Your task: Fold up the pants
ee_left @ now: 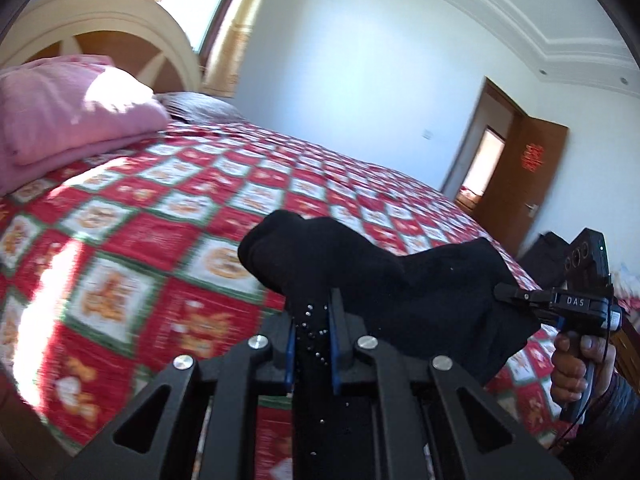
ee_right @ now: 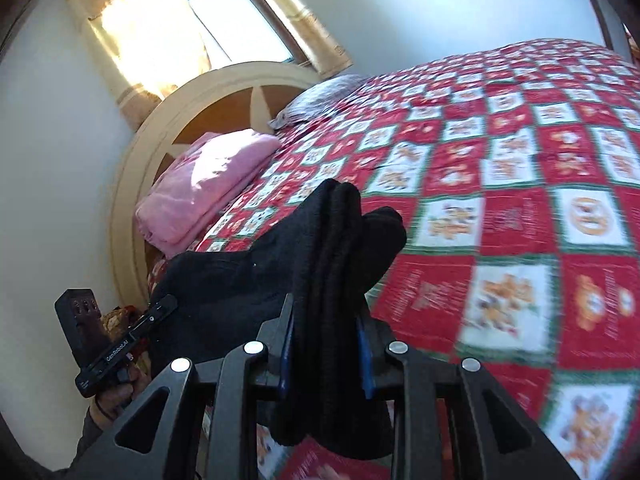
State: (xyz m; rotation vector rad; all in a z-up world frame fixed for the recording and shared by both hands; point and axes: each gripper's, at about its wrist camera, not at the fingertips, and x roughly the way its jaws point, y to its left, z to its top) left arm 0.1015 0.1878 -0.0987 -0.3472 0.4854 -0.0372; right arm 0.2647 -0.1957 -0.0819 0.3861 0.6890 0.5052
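The black pants [ee_left: 372,276] hang bunched above the bed, stretched between both grippers. In the left wrist view my left gripper [ee_left: 314,320] is shut on one end of the fabric, which is pinched thin between its blue pads [ee_left: 335,320]. At the right of that view my right gripper [ee_left: 502,293] bites the other end, with a hand [ee_left: 572,364] on its handle. In the right wrist view my right gripper [ee_right: 326,322] is shut on a thick fold of the pants [ee_right: 320,248], and my left gripper [ee_right: 170,303] grips the cloth at lower left.
A red patchwork quilt [ee_left: 168,216] covers the bed below. A folded pink blanket [ee_left: 68,108] and a grey pillow [ee_right: 320,96] lie by the curved headboard [ee_right: 168,128]. A sunlit window [ee_right: 192,12] is behind it, and an open brown door [ee_left: 532,168] stands at far right.
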